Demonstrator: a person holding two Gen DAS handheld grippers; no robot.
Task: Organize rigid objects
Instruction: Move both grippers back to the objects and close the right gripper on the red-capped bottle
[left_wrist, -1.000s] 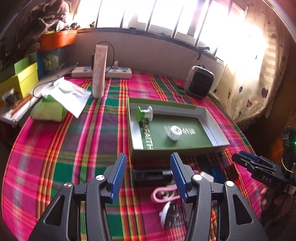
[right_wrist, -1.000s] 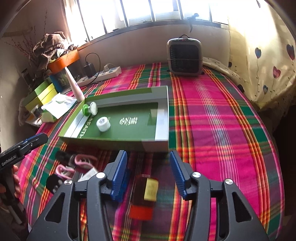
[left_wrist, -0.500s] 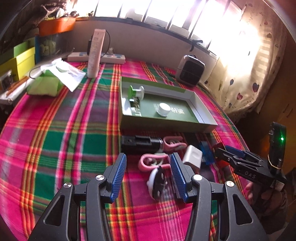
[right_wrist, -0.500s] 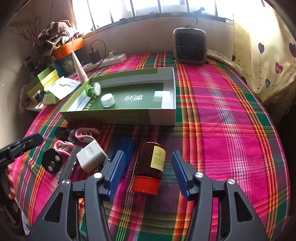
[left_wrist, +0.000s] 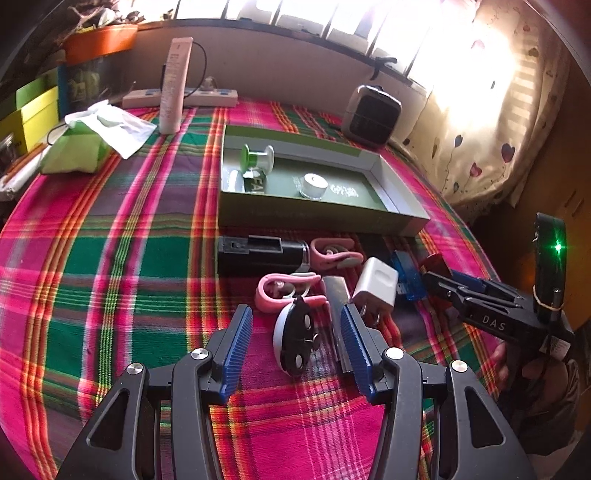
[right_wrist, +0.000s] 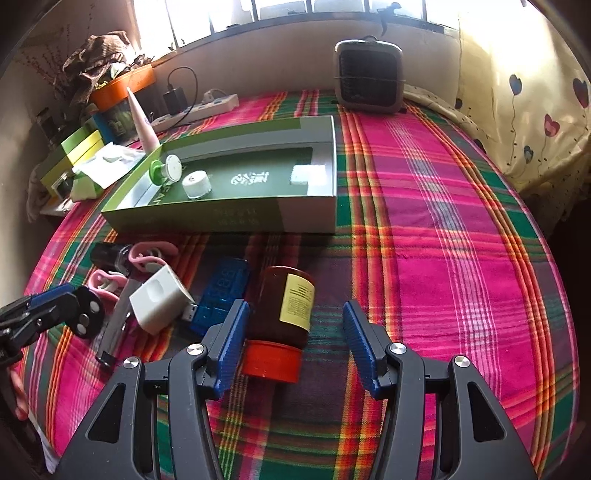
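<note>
Where plaid spreads, red-capped brown bottle (right_wrist: 284, 314)

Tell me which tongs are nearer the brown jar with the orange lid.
Right. The right tongs straddle the brown jar, open around it. The left tongs are off to its left, over the black-and-white disc.

Two pink clips (left_wrist: 286, 291), one brown bottle (right_wrist: 286, 310), one white charger (left_wrist: 375, 286), one green box (left_wrist: 317, 216), two spools (left_wrist: 258, 157) inside it.
</note>
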